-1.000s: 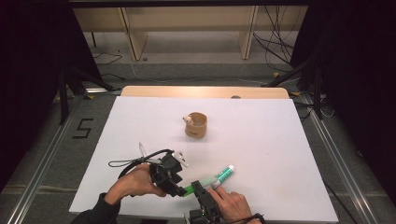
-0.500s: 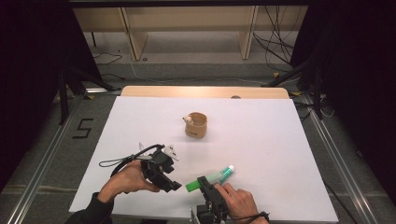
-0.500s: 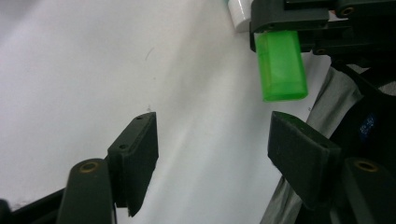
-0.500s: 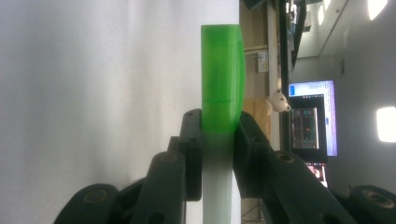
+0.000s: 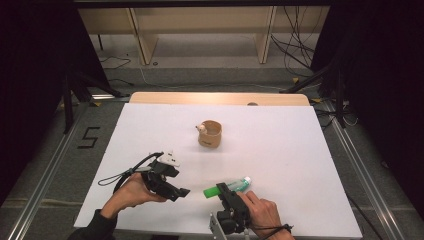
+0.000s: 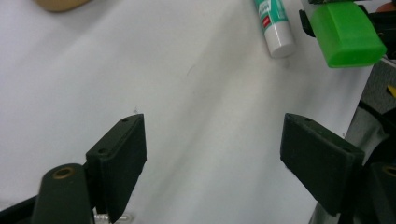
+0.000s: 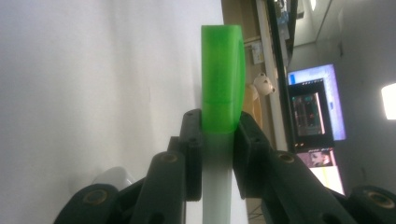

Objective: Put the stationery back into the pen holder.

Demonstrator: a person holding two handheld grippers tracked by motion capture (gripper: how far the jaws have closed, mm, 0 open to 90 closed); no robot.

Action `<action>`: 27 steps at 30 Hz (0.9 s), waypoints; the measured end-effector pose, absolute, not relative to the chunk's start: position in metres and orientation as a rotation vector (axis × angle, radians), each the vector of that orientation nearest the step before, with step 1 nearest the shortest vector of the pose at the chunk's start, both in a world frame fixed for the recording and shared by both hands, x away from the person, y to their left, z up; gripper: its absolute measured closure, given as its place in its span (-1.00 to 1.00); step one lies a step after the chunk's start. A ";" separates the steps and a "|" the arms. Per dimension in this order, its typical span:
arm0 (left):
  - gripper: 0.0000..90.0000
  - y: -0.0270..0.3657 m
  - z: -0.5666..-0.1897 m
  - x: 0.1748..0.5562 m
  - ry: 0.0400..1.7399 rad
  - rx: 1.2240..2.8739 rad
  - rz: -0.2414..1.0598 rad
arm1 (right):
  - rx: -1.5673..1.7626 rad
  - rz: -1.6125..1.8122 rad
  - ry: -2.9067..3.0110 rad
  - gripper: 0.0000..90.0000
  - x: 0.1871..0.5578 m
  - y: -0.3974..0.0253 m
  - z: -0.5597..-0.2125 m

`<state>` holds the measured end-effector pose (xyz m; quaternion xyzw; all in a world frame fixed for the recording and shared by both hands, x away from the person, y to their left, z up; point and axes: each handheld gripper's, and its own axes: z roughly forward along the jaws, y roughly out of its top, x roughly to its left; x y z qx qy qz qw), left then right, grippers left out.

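Green-capped tube point(image 5: 220, 189) lies near the front edge of the white surface point(image 5: 300, 150), a little right of the middle, as we see it from the high view. Our right gripper point(image 5: 226, 191) has its jaws closed on the tube just behind the green cap, with the right hand point(image 5: 260, 214) behind it. A second tube point(image 5: 239, 183), white with a teal label, lies just beside it on the surface. Our left gripper point(image 5: 177, 192) sits near the front edge to the left, held by the left hand point(image 5: 131, 191), apart from both tubes. A tan cup point(image 5: 210, 134) stands near the middle of the surface. A "5" point(image 5: 88, 138) is marked on the floor off the left edge.

In the left gripper view we see our jaws spread wide over bare white surface, gripping nothing. Ahead lie the white tube point(image 6: 275, 23), with a teal and red label whose print is too small to read, and the green cap point(image 6: 348, 33) held by the other gripper.

In the right gripper view our jaws pinch the tube point(image 7: 223, 100) just below its green cap.
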<state>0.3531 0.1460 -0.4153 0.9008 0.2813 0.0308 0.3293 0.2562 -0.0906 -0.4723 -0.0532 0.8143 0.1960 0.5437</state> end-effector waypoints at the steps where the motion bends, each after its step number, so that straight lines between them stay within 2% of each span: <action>1: -0.52 0.146 -0.415 0.353 0.736 2.357 0.081 | -0.107 0.482 1.944 0.69 0.258 -0.092 -0.471; 4: -0.54 0.155 -0.421 0.354 0.754 2.267 0.116 | -0.038 0.549 1.978 0.69 0.265 -0.097 -0.465; 11: -0.60 0.159 -0.439 0.343 0.771 2.216 0.202 | 0.232 0.820 2.065 0.69 0.286 -0.115 -0.442; 27: -0.62 0.165 -0.457 0.328 0.782 2.075 0.277 | 0.850 1.431 2.114 0.69 0.352 -0.145 -0.414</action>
